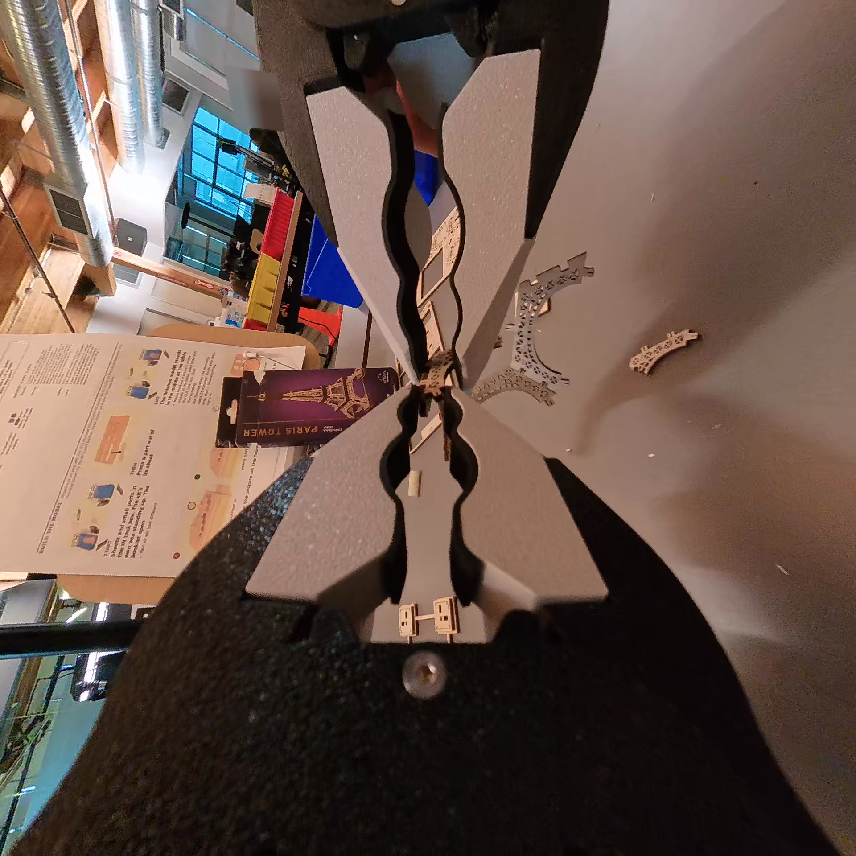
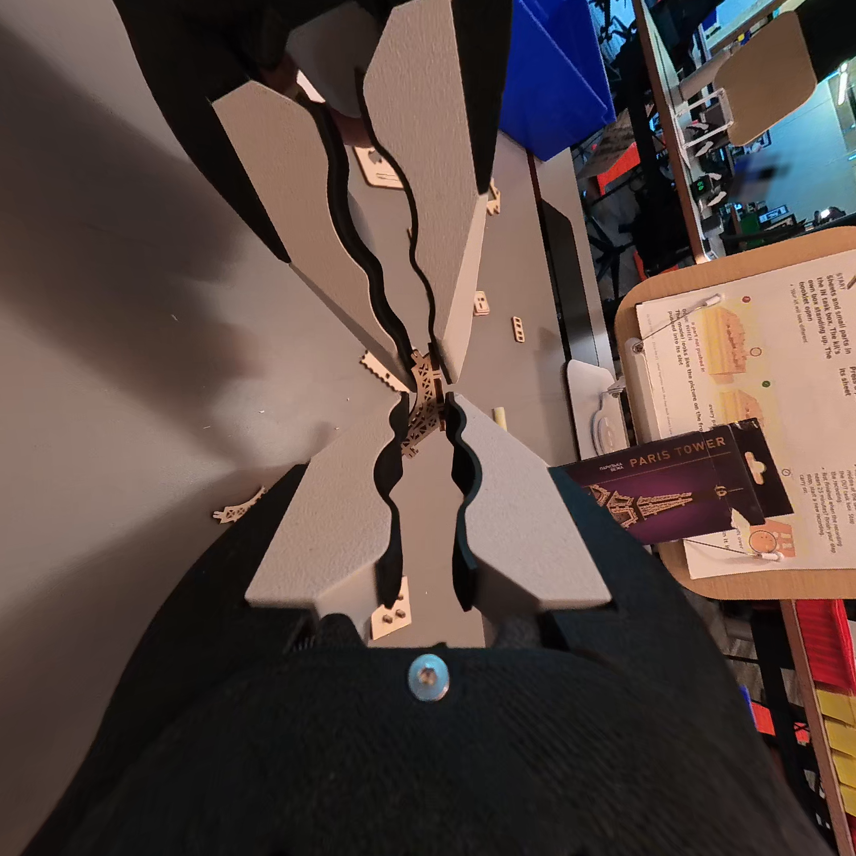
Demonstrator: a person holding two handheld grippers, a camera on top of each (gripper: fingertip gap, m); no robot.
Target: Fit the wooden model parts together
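My two grippers meet tip to tip over the grey table (image 1: pixel 695 486). Between the tips is a small wooden lattice leg (image 2: pixel 424 407) joined to a second thin wooden part seen edge-on (image 2: pixel 442 407). In the right wrist view my right gripper (image 2: pixel 426 405) comes from below, its pads closed on the lattice leg and the edge-on part. The left gripper (image 2: pixel 424 366) comes from above and pinches the leg's top end. In the left wrist view my left gripper (image 1: pixel 434 396) is shut on the wooden parts (image 1: pixel 437 370), with the right gripper (image 1: pixel 438 366) opposite it.
Loose arched lattice parts (image 1: pixel 532 324) (image 1: pixel 514 387) and a short leg (image 1: pixel 662 352) lie on the table. A wooden sheet (image 1: pixel 435 278), a toothed piece (image 2: pixel 382 370) and small parts (image 2: pixel 481 303) lie nearby. The purple kit box (image 1: pixel 319 407) rests on a clipboard with instructions (image 1: pixel 116 440).
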